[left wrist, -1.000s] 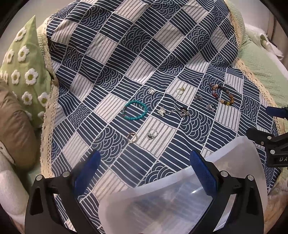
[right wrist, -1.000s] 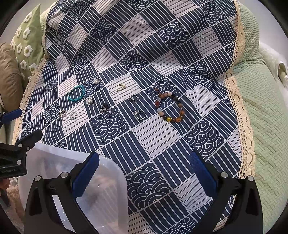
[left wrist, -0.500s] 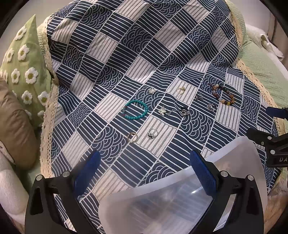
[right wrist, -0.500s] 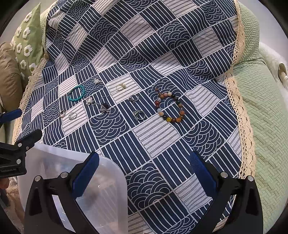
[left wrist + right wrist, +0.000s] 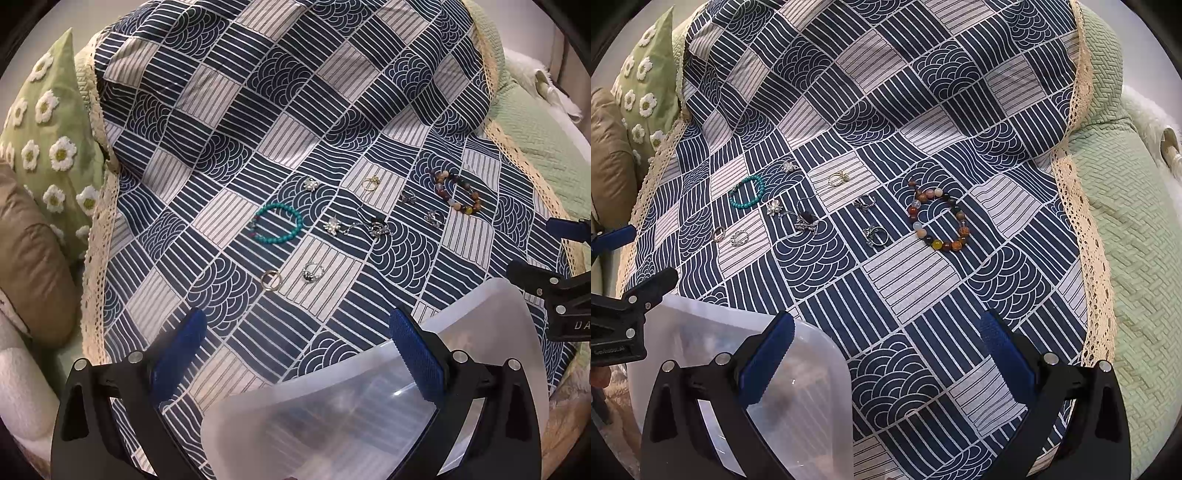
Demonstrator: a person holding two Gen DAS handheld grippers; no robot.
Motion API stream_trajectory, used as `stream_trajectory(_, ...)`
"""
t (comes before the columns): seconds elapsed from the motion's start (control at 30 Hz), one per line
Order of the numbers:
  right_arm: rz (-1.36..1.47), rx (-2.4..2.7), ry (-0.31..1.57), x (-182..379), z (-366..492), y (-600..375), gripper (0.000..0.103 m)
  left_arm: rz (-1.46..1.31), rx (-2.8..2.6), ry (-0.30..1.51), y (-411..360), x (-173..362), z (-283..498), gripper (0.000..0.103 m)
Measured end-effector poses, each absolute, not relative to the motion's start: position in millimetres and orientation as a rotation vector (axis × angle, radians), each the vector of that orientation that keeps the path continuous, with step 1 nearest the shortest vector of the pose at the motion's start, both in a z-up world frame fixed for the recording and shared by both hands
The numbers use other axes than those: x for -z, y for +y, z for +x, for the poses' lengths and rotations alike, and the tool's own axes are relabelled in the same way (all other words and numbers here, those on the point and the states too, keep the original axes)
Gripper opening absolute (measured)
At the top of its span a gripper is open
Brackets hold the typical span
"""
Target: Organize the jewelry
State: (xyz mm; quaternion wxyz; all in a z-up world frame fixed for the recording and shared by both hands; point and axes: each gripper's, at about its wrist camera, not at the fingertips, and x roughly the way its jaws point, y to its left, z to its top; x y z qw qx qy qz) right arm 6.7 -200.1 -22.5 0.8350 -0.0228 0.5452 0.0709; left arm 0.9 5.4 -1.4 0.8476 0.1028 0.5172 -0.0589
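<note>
Left wrist view: the left gripper [image 5: 295, 354] hangs with its blue fingers spread wide, holding nothing, above a navy and white patterned cloth [image 5: 280, 122]. A clear plastic box [image 5: 373, 410] sits under the gripper's right finger, close to the camera. Bare cloth lies between the fingers and the jewelry. Ahead lie a plain ring [image 5: 271, 280] and a silver ring [image 5: 312, 272], then a turquoise bracelet [image 5: 277, 224] and a tangled silver chain [image 5: 360, 226]. Further right rests a brown beaded bracelet [image 5: 457, 197]. The cloth's lace edge [image 5: 94, 236] runs down the left, beside a green daisy pillow [image 5: 48, 136]. The right gripper's fingers [image 5: 569, 229] show at the right edge.

Right wrist view: the right gripper [image 5: 886, 354] is also wide apart and empty. The box [image 5: 798, 398] lies under its left finger; open cloth [image 5: 923, 92] stretches ahead. The beaded bracelet [image 5: 938, 220] lies centre, small rings [image 5: 876, 236] to its left, the turquoise bracelet [image 5: 747, 191] further left. A lace border [image 5: 1082, 206] meets a green quilt [image 5: 1137, 229] on the right.
</note>
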Motion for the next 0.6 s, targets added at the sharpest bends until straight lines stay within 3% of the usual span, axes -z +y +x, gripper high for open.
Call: stream_trajectory(0.6, -0.048, -0.154, 1.152, 22.8, 5.8, -199.0, 0.099, 0.241, 0.122, 1.092, 0.9, 2.5, 1.2, 0.095)
